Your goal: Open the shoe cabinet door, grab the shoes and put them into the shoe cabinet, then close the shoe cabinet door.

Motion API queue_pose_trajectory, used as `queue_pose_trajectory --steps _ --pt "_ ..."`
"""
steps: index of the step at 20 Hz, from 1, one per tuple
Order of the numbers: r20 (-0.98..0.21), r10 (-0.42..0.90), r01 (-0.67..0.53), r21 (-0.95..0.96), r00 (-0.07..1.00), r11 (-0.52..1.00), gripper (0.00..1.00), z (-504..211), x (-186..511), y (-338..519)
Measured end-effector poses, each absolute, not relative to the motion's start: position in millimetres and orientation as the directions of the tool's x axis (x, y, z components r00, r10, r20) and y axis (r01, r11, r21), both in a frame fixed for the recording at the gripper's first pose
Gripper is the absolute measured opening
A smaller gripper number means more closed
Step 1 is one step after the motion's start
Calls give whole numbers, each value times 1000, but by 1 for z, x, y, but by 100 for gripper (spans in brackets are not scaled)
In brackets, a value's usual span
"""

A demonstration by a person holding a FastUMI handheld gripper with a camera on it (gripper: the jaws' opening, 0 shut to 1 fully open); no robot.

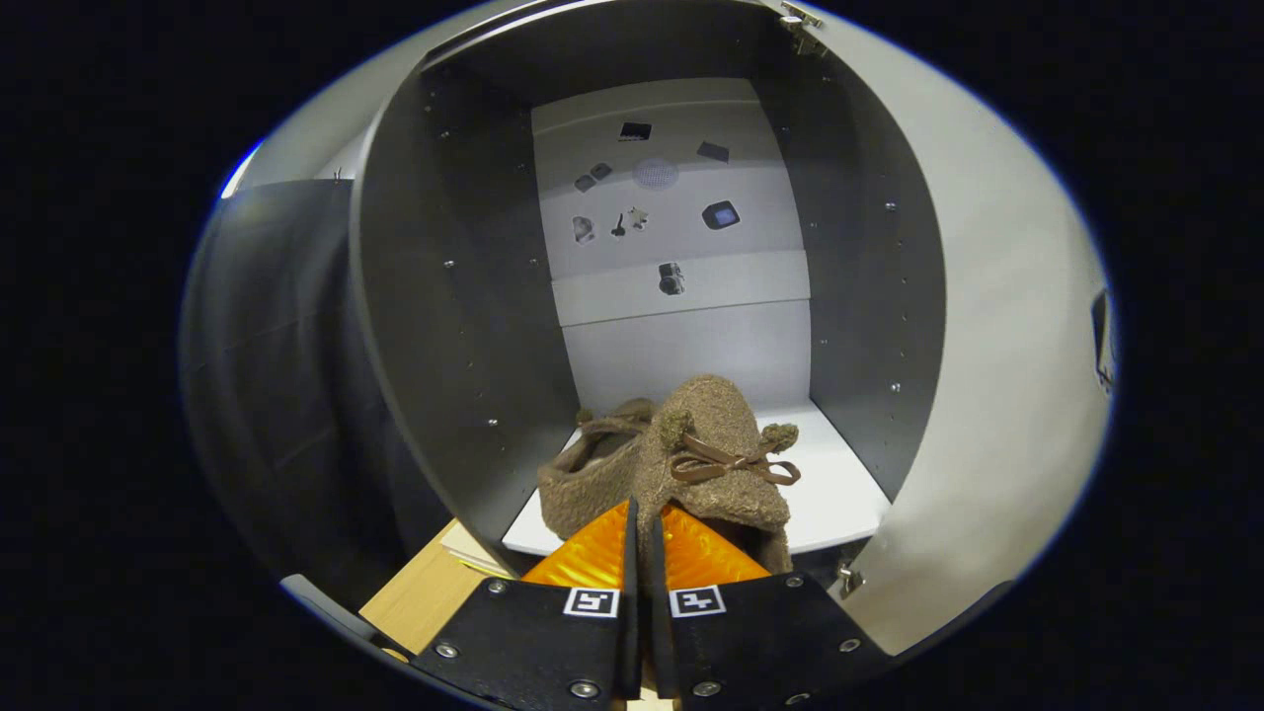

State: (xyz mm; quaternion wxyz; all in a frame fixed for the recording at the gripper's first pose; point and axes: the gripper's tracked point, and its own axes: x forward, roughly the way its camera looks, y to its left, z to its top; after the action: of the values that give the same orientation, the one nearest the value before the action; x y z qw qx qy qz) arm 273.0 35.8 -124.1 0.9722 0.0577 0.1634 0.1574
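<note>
Staged test booth: bare shoe cabinet (632,247) with open door (997,326) on wooden tabletop (425,592), dark cloth wall (267,375) behind.

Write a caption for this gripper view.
Tongs clamped on fuzzy brown shoes, placing them on the bottom shelf of the open cabinet.

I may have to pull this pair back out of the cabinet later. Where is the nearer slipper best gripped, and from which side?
Grip the nearer slipper by the thin edge of its collar, below the bow, coming straight in from the cabinet's open front. That edge faces outward and looks thin enough to pinch; the toe is rounded and bulky. The gripper already has its jaws closed there on the fabric.
</note>
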Motion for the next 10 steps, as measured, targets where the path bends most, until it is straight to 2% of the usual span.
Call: queue_pose_trajectory --steps 10 --pt "-377 269 -254 90 886 963 5 -145 389 28"
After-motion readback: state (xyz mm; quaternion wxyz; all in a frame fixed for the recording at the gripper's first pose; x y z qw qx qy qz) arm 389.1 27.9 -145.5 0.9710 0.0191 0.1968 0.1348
